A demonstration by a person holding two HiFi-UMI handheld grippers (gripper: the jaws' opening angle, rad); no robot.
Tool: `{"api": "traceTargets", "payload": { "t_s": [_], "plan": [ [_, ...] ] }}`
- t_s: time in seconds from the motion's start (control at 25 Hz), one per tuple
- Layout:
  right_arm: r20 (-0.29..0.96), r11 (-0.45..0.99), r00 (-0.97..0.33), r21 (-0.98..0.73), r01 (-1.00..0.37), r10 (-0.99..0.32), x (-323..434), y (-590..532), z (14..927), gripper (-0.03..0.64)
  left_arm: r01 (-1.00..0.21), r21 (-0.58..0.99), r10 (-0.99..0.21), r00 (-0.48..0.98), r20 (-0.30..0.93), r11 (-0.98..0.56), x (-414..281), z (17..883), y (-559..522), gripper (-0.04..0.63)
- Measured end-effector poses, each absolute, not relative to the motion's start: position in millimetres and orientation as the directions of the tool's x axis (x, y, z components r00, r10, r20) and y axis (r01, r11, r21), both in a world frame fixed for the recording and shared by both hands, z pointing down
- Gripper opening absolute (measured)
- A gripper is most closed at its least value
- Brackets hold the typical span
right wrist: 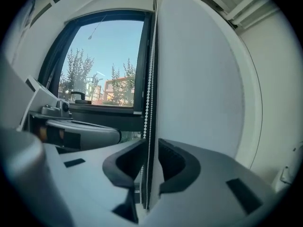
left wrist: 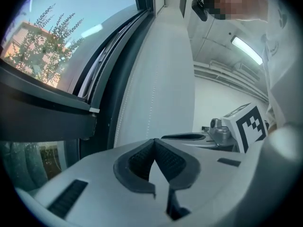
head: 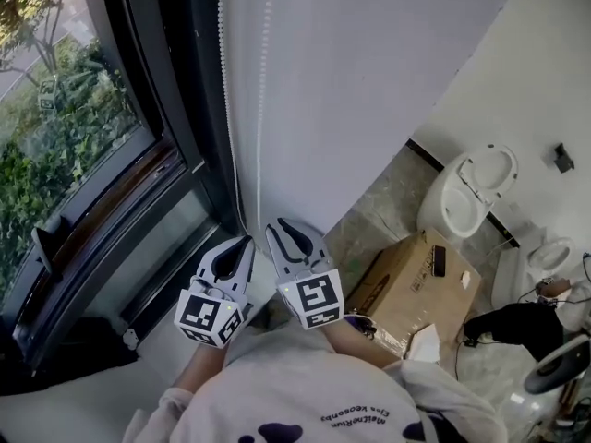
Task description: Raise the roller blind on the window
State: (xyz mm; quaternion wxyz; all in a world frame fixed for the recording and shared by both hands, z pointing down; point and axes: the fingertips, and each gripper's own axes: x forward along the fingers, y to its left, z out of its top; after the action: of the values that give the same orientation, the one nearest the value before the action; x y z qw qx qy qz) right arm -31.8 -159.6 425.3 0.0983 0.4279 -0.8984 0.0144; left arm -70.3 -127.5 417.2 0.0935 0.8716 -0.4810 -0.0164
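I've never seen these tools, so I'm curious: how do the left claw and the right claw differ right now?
The left claw has its jaws pressed together; the right claw has them apart. The left claw seems to pinch the bead chain at its tips; in the right claw it hangs free between the pads. Both have dark ribbed pads and face the roller blind.

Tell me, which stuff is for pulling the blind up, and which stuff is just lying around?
For the job:
- roller blind
- bead chain
- window
- left gripper, shut on the chain
- right gripper, open, with the chain between its jaws

Just lying about:
- cardboard box
- toilet
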Motion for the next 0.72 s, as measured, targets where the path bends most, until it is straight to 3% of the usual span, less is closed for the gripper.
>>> {"api": "traceTargets", "payload": {
  "t_s": [0.36,0.72],
  "plan": [
    [0.025,0.546,-0.546,0.063,-0.835,-0.838,-6,-140,376,0.055,-0.902,0.138,-0.909,0.416,0.030,-0.409,-84,393,-126,0.008],
    [-0.010,0.492,-0.493,0.050,-0.869,-0.870,19,-123,364,0.012,-0.936,0.107,-0.941,0.338,0.007,-0.335,-94,379,-111,0.008]
  ]
}}
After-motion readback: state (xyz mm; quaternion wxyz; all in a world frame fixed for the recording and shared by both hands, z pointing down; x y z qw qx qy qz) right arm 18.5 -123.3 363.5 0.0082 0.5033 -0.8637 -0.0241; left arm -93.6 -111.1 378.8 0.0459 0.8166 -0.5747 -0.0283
